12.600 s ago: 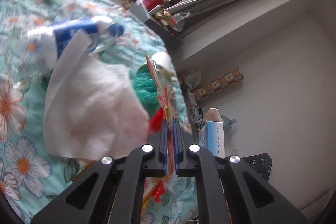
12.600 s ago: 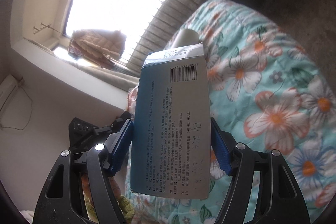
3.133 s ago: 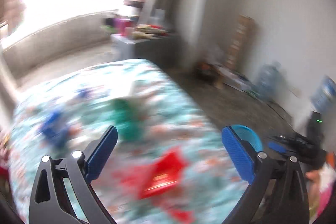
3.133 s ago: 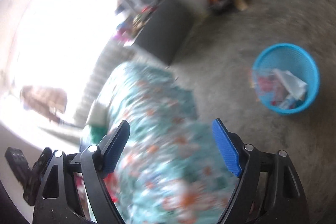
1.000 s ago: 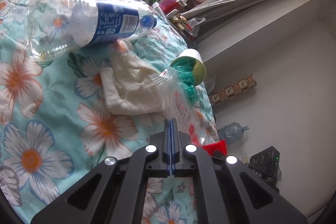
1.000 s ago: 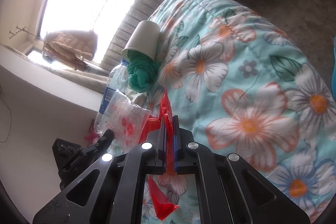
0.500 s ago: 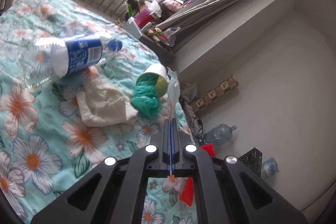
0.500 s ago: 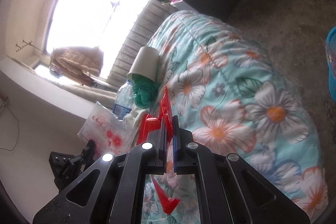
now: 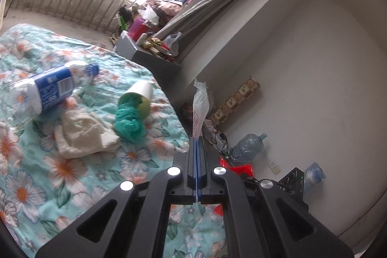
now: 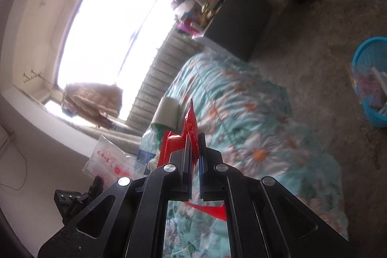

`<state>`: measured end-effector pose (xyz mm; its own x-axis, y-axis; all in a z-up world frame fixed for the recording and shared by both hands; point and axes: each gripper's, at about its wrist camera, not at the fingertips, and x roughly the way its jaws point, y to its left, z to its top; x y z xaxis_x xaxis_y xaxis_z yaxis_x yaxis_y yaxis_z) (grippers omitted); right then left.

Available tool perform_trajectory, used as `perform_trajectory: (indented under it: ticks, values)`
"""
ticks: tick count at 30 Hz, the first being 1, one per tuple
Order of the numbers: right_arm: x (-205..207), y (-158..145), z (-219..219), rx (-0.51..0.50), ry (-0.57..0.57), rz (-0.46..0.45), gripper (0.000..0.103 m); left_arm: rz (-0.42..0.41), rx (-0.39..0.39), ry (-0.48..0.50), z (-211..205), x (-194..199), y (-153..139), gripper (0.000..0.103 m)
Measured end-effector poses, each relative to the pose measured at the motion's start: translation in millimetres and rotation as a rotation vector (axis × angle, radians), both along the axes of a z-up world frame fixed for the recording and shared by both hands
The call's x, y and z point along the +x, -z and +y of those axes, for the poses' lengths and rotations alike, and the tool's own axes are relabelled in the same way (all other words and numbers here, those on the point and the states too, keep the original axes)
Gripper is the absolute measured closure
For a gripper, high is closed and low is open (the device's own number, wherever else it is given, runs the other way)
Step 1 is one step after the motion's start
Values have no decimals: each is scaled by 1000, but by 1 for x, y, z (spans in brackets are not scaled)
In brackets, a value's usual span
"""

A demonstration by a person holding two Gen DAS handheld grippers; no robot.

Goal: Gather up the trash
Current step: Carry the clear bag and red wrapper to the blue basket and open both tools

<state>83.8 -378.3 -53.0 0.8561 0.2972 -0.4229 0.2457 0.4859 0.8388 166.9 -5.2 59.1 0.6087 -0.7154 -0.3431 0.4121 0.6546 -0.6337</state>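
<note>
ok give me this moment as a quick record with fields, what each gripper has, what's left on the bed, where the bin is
left gripper: jaws shut on clear plastic bag with red print
right gripper: jaws shut on red plastic wrapper
left on floral bedspread: clear plastic bottle with blue label, white paper cup with crumpled green bag spilling out, crumpled white tissue
bin: blue mesh basket on the floor beside the bed, trash already inside
held items: both lifted clear of the bed
</note>
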Motion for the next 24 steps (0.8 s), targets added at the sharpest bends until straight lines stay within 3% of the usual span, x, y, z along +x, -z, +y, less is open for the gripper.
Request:
perform_trajectory:
  ticks: [7, 16, 21, 24]
  values:
    - [-56, -1, -52, -3, 184, -27, 100, -29, 50, 135, -69, 6, -11, 103]
    - [-118, 33, -116, 62, 430, 2, 100, -15, 176, 365, -202, 22, 2, 103]
    - [-131, 65, -147, 91, 544, 68, 100, 7, 316, 481, -287, 32, 24, 103]
    - [-134, 87, -164, 115, 597, 107, 100, 21, 447, 556, -349, 41, 48, 103]
